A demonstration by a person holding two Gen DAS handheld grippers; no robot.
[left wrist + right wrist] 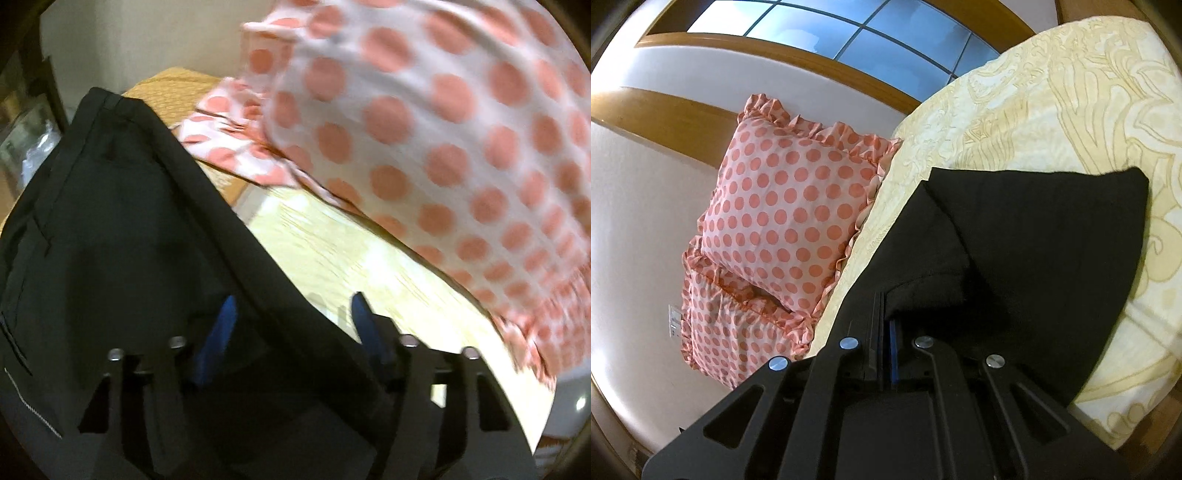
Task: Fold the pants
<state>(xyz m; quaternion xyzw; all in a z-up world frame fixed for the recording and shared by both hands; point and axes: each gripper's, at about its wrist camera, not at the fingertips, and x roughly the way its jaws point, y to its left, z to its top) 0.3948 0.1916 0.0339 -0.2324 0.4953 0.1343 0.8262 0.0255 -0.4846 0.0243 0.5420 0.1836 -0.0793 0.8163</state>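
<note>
We see one pair of black woven fabric pants (1027, 251) lying on the pale yellow patterned bedspread (1052, 110), folded so that a doubled panel ends in a rounded corner toward the right of the right wrist view. In the left wrist view the pants (110, 229) show a stitched band edge running diagonally and a zip at the lower left.

Our right gripper (884, 332) has its blue-padded fingers drawn tight together, pinching a black edge of the pants between them. Our left gripper (291, 317) has its two blue-padded fingers spread wide apart; one finger sits over the black cloth, the other over the bare bedspread (351, 258), and we cannot tell whether either touches.

Bare bedspread lies beyond the fold and to its right, up to the bed's edge. On the other side, two pink pillows with coral polka dots and ruffled borders (786, 214) lean against the white wall, just beside the pants' long edge. The left view shows the dotted pillow fabric (443, 122) blurred. A wooden-framed window (831, 33) sits above.
</note>
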